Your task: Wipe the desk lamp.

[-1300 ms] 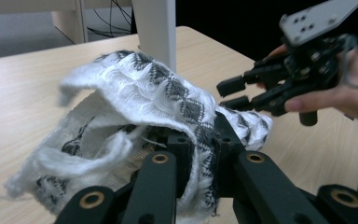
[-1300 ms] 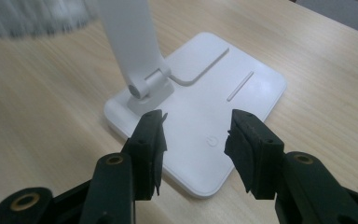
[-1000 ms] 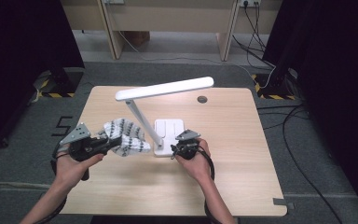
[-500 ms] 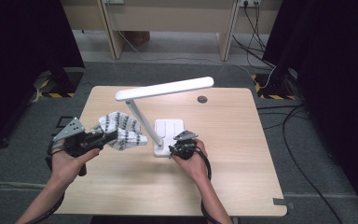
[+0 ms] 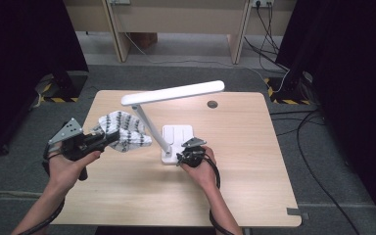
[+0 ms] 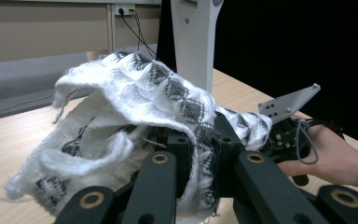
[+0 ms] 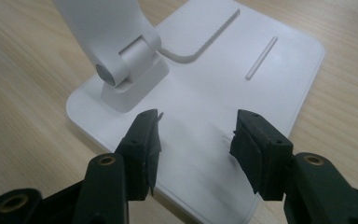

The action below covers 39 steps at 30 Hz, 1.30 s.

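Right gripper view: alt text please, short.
The right gripper hangs with its two black jaws open just above the white base of a desk lamp, with nothing between them. The lamp's arm hinge rises from the base at upper left, and the base rests on a light wooden table.

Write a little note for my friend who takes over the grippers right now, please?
Left hand-held gripper: shut on the black-and-white knitted cloth, held up off the table to the left of the lamp arm.
Right hand-held gripper: its jaws have just been opening; they stand apart over the near edge of the white lamp base, nothing between them.
Done: cloth picked up.
Left: probably wiping the lamp with the cloth; steady the base first if needed.
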Motion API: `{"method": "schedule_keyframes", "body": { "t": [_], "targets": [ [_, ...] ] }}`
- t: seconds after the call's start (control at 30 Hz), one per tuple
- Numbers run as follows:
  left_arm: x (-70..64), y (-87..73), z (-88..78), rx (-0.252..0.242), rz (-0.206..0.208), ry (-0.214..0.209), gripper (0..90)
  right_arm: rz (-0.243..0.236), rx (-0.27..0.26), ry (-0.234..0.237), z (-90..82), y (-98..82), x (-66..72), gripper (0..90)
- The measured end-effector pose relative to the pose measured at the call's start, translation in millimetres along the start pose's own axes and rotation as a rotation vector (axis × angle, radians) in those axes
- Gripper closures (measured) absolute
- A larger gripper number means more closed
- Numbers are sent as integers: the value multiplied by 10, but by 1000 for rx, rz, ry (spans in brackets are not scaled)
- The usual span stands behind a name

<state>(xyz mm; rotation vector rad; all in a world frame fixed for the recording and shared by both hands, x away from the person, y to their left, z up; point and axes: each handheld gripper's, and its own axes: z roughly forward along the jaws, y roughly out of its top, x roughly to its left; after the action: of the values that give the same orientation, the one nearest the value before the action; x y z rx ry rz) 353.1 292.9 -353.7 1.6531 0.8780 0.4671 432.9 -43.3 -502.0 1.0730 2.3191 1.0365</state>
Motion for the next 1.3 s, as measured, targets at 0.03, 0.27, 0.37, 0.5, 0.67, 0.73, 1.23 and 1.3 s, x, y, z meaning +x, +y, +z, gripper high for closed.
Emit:
{"method": "schedule_keyframes", "body": {
  "t": [0.03, 0.27, 0.37, 0.5, 0.67, 0.73, 1.23, 1.3],
  "targets": [
    [5, 9, -2, 0, 2, 2, 810, -5, -4, 2, 6, 1, -1, 509],
    [11, 65, -28, -23, -2, 9, 810, 32, -12, 19, 17, -14, -9, 513],
    [13, 102, -39, -28, 4, 12, 810, 50, -26, 27, 22, -36, -22, 513],
    [12, 166, -57, -41, 13, 16, 810, 57, -29, 25, 21, -42, -17, 513],
    [11, 233, -72, -53, 21, 20, 810, 59, -29, 21, 21, -43, -12, 513],
    [15, 247, -72, -56, 22, 22, 810, 60, -28, 20, 20, -42, -11, 513],
    [37, 426, -110, -79, 43, 37, 810, 59, -41, 22, 20, -61, -9, 516],
    [36, 461, -115, -83, 48, 38, 810, 61, -41, 19, 20, -60, -6, 517]
  ]
}}
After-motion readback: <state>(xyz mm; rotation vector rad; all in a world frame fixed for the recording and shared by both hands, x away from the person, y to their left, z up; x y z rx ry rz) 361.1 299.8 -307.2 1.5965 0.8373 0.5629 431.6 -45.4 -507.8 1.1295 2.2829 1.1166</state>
